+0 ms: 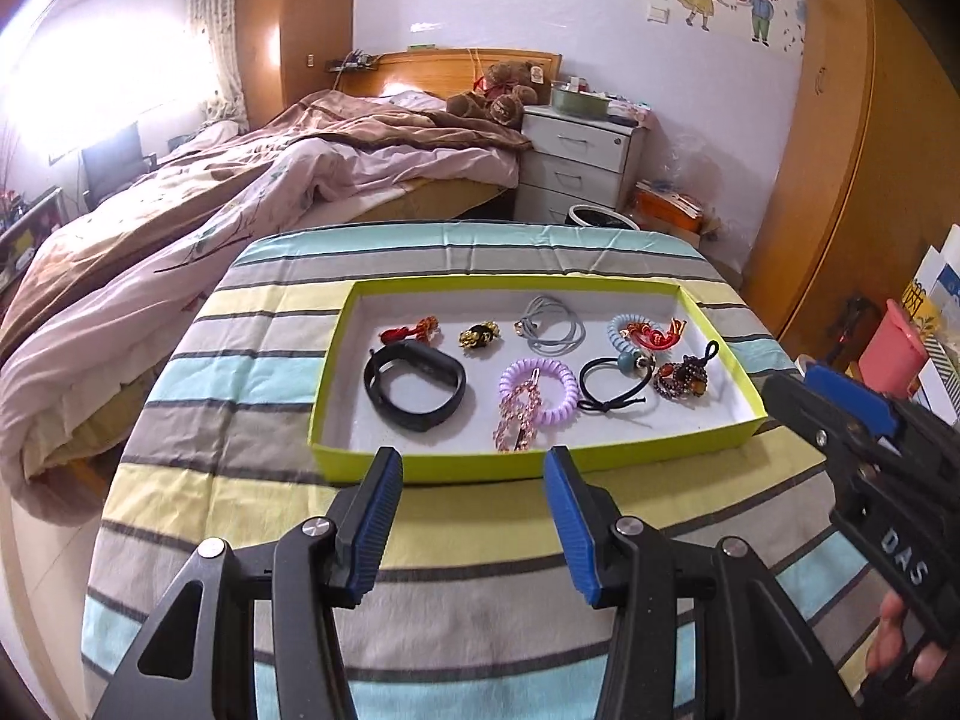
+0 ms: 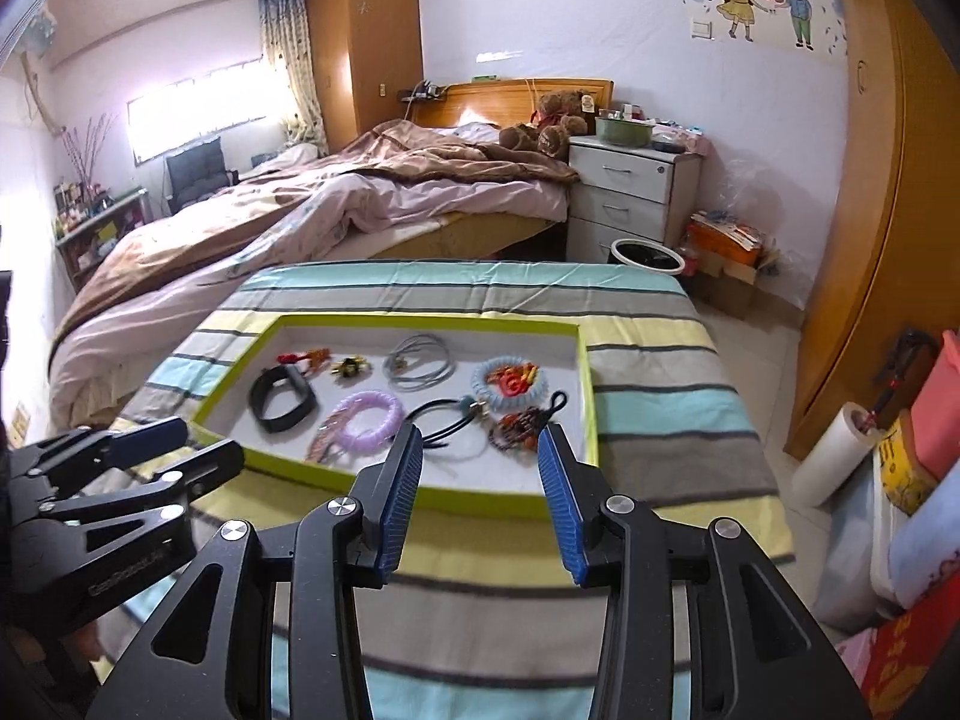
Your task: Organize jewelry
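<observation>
A shallow yellow-green tray (image 1: 624,459) (image 2: 591,384) lies on the striped tablecloth and holds several pieces: a black wristband (image 1: 415,387) (image 2: 283,399), a purple coil bracelet (image 1: 555,375) (image 2: 384,405), a pink beaded piece (image 1: 515,420), grey hair ties (image 1: 552,324) (image 2: 420,360), a black hair tie (image 1: 606,387), a blue coil bracelet with a red charm (image 1: 624,330) (image 2: 510,381), a dark beaded bracelet (image 1: 681,378), a gold charm (image 1: 479,335) and a red knot (image 1: 408,331). My left gripper (image 1: 474,468) is open and empty just before the tray's near rim. My right gripper (image 2: 480,444) is open and empty over the tray's near right corner.
The striped table (image 1: 456,540) stands at the foot of an unmade bed (image 1: 240,180). A white drawer cabinet (image 1: 576,162) and a bin (image 1: 600,217) stand behind. A wooden wardrobe (image 2: 888,240) and stacked boxes and a paper roll (image 2: 828,462) are at the right.
</observation>
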`<state>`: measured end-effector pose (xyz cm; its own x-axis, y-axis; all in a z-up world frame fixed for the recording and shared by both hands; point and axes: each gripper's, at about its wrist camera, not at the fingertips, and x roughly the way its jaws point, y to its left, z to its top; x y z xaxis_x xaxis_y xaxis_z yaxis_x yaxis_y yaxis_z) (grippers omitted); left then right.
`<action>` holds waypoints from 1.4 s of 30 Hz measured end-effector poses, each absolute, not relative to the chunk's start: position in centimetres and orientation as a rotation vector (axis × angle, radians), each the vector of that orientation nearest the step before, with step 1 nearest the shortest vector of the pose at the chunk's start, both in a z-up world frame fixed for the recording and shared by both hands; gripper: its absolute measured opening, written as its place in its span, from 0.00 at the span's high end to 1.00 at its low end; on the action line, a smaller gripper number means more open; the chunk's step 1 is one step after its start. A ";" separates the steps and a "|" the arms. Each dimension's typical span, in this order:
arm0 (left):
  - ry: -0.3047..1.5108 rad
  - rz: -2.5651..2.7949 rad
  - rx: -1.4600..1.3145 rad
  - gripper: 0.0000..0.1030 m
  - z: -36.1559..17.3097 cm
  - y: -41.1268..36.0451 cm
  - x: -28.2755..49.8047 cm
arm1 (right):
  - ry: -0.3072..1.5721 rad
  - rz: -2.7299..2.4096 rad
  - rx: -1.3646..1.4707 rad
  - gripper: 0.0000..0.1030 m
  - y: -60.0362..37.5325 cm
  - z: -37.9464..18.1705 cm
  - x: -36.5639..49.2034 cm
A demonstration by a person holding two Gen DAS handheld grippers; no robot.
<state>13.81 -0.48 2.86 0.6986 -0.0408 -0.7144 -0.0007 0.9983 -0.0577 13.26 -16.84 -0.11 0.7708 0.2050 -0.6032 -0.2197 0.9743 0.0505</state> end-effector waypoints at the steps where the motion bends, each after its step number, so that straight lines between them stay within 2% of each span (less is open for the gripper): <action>1: 0.795 -0.021 -0.053 0.53 2.9 -0.5 13.6 | 0.645 0.230 -0.027 0.60 -16.6 -0.1 12.8; 42: 0.774 -0.022 -0.047 0.53 3.3 -0.8 11.4 | 0.657 0.238 0.015 0.60 -15.9 -0.6 9.4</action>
<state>11.38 -0.80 3.34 0.7151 -0.0373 -0.6980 0.0027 0.9987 -0.0506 9.44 -15.90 -0.64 0.7656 0.2244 -0.6030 -0.2147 0.9726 0.0893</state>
